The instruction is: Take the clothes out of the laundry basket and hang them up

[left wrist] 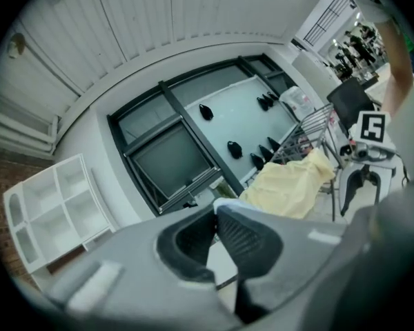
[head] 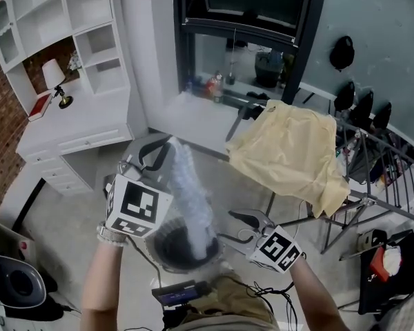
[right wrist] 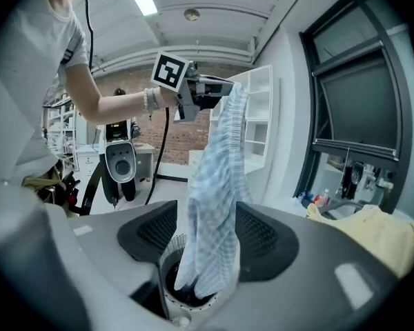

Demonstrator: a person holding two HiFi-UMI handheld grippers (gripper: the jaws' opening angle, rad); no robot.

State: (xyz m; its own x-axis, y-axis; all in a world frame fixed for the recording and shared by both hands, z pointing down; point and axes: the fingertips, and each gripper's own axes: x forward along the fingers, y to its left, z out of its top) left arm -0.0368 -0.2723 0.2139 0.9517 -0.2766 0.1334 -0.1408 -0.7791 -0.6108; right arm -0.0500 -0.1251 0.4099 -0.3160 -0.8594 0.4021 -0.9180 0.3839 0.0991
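**A:** Where's the checked cloth [head: 192, 198]?

**B:** It hangs in a long strip. The left gripper [head: 164, 150] has its jaws closed on the top, and the lower end sits down in the round laundry basket [head: 159, 251], near the person.

**A:** And the right gripper [head: 233, 227]?

**B:** It's just right of the basket, jaws spread wide. The cloth hangs in the gap, but the pads aren't pressing it.

**A:** Farther out?

**B:** A yellow cloth [head: 290, 150] is draped over the drying rack [head: 379, 185], far right.

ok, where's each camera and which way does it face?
Head view: on head, steeply down at basket, checked cloth; both arms, left gripper, right gripper show.
Left gripper view: over shut jaws toward window, yellow cloth; right gripper shows.
Right gripper view: through open jaws at checked cloth; left arm shows.
Shared: yellow cloth, all three.
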